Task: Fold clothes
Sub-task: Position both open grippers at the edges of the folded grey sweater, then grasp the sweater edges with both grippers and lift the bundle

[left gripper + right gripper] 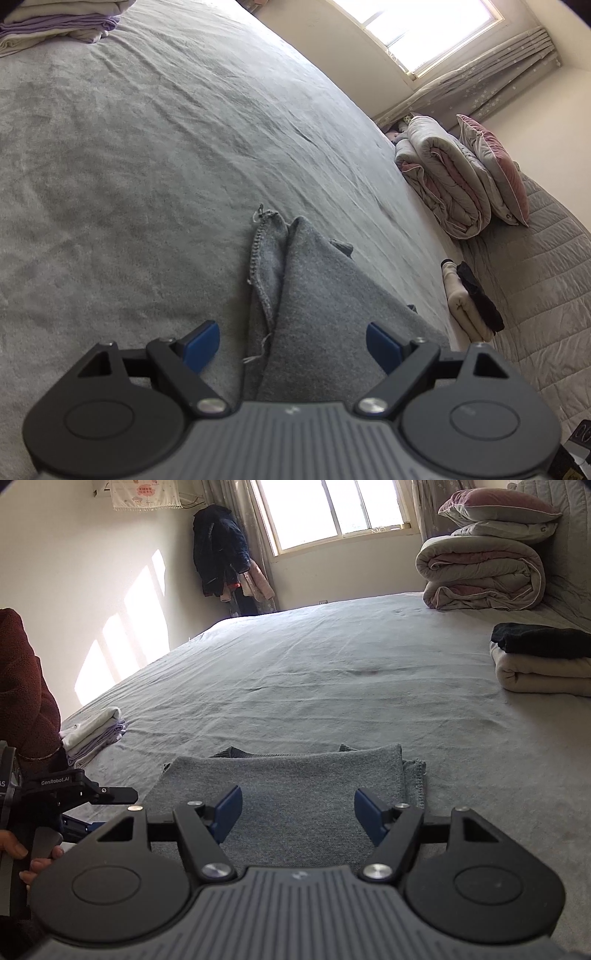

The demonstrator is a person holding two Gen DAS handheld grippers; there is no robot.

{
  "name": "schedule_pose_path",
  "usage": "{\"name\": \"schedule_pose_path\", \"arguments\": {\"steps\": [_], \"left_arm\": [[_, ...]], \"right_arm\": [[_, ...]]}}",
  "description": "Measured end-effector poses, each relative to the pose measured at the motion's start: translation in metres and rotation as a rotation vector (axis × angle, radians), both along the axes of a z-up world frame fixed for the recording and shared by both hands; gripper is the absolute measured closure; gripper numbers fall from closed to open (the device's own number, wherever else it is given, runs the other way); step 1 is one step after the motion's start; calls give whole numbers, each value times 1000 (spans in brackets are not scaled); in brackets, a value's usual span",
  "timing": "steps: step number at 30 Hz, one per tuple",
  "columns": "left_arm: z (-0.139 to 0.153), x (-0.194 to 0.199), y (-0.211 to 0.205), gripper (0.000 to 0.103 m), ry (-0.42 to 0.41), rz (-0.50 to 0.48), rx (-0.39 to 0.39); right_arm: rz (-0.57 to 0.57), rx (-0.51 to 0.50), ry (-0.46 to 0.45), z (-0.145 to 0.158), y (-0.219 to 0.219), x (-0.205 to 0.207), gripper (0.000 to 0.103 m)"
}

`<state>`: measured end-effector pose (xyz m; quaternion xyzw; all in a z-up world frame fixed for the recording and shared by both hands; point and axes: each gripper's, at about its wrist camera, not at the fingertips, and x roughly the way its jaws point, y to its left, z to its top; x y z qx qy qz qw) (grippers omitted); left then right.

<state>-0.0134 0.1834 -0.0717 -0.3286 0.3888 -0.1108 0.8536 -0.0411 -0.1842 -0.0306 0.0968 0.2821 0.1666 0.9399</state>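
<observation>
A grey knitted garment (295, 779) lies folded flat on the grey bed sheet (332, 672), near the front edge. My right gripper (298, 814) is open and empty, just above its near part. My left gripper (291, 345) is open and empty over the garment's side edge (314, 291). In the right wrist view the left gripper (110, 801) shows at the garment's left side, held by a hand in a dark red sleeve.
A white and lilac folded stack (94, 734) lies at the bed's left edge. A black and cream folded stack (543, 657) lies at the right. A rolled duvet (480, 576) and pillow (498, 506) sit at the far right. Clothes (221, 554) hang by the window.
</observation>
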Motion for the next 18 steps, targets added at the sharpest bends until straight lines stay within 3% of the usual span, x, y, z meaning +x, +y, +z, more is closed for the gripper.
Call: {"name": "schedule_pose_path", "arguments": {"steps": [3, 8, 12, 18], "left_arm": [[-2, 4, -2, 17, -12, 4, 3], [-6, 11, -7, 20, -38, 9, 13], [-7, 14, -11, 35, -45, -1, 27], [-10, 18, -9, 53, -40, -19, 36]], "right_arm": [[30, -3, 9, -3, 11, 6, 60], [83, -9, 42, -11, 30, 20, 78], [100, -15, 75, -19, 39, 30, 85], [116, -16, 122, -30, 48, 44, 88]]}}
